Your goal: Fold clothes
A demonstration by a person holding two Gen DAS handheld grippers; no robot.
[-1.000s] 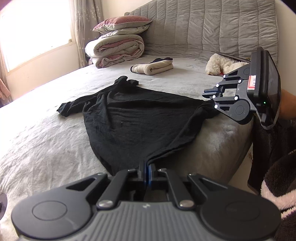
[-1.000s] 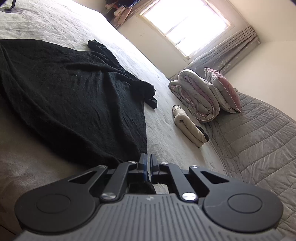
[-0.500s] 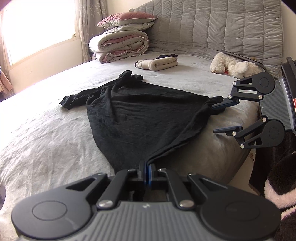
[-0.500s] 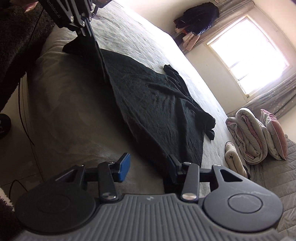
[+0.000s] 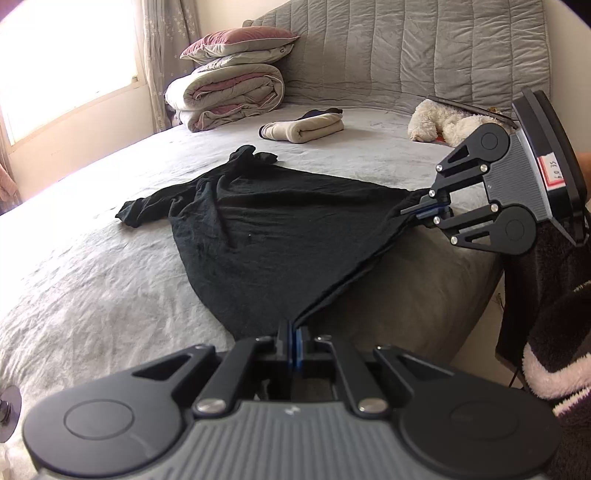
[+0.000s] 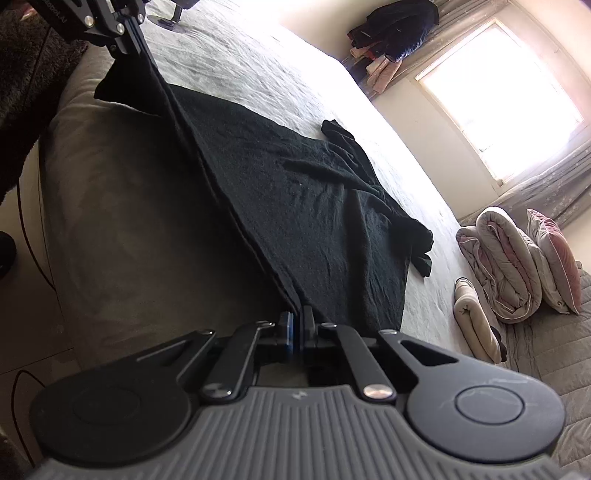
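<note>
A black garment (image 5: 273, 236) lay spread across the grey bed (image 5: 92, 280), its sleeves bunched toward the far side and its near hem lifted off the mattress edge. The left claw (image 5: 294, 332) was closed tight on one corner of that hem, the cloth running up out of its blue-lined fingers. The right claw (image 5: 424, 212) was likewise clamped shut on the other corner, over the bed's edge, so the hem stretched taut between the two. From the right wrist view the same held true: the right claw (image 6: 297, 321) pinched the dark fabric (image 6: 295, 192), and the left claw (image 6: 131, 31) gripped the opposite end at the top left. Farther up the bed sat a folded beige garment (image 5: 306, 127), a stack of rolled quilts (image 5: 225, 94) topped by a pillow (image 5: 240, 42), and a white plush toy (image 5: 443, 122) near the quilted headboard (image 5: 406, 51). A fuzzy dark sleeve (image 5: 554, 332) showed at the right.
</note>
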